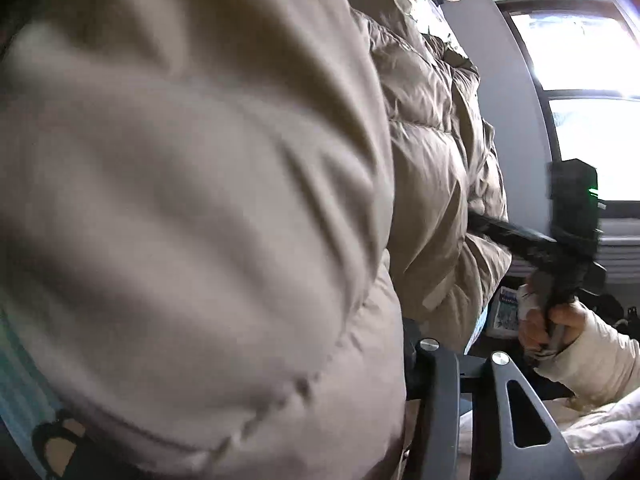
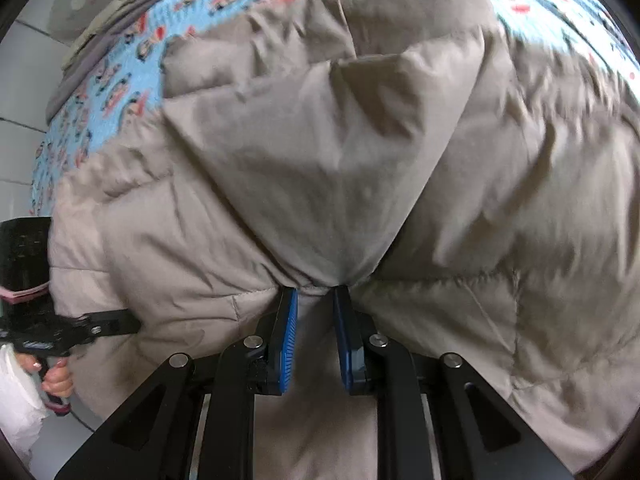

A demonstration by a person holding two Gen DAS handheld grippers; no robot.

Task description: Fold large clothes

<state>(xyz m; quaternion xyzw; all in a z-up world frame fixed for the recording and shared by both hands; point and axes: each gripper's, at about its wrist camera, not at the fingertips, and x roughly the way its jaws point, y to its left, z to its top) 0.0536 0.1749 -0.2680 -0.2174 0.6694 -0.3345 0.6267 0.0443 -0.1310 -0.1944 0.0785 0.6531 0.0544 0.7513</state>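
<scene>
A beige quilted down jacket, the garment to be folded, lies spread over a bed covered with a blue cartoon-print sheet. It fills nearly the whole of both wrist views.

The right gripper points steeply down at the jacket. Its blue-padded fingers stand close together and pinch a gathered ridge of the shell fabric, from which creases radiate upward.

The left gripper appears at the left edge of the right wrist view, held by a hand, with its tip against the jacket's side edge. In its own view only the black finger bases show at the bottom; the padding covers the fingertips, so whether they grip cloth cannot be told.

The right hand, in a white sleeve, is seen in the left wrist view with its gripper reaching into the jacket's edge. A bright window lies behind, and pale floor tiles border the bed.

The step in hand appears to be securing two holds along one side before turning it over. To do this well, each pinch should take the full thickness of the padded layer, not the slippery shell alone, and both hands should lift and carry together so the fold line stays straight.
</scene>
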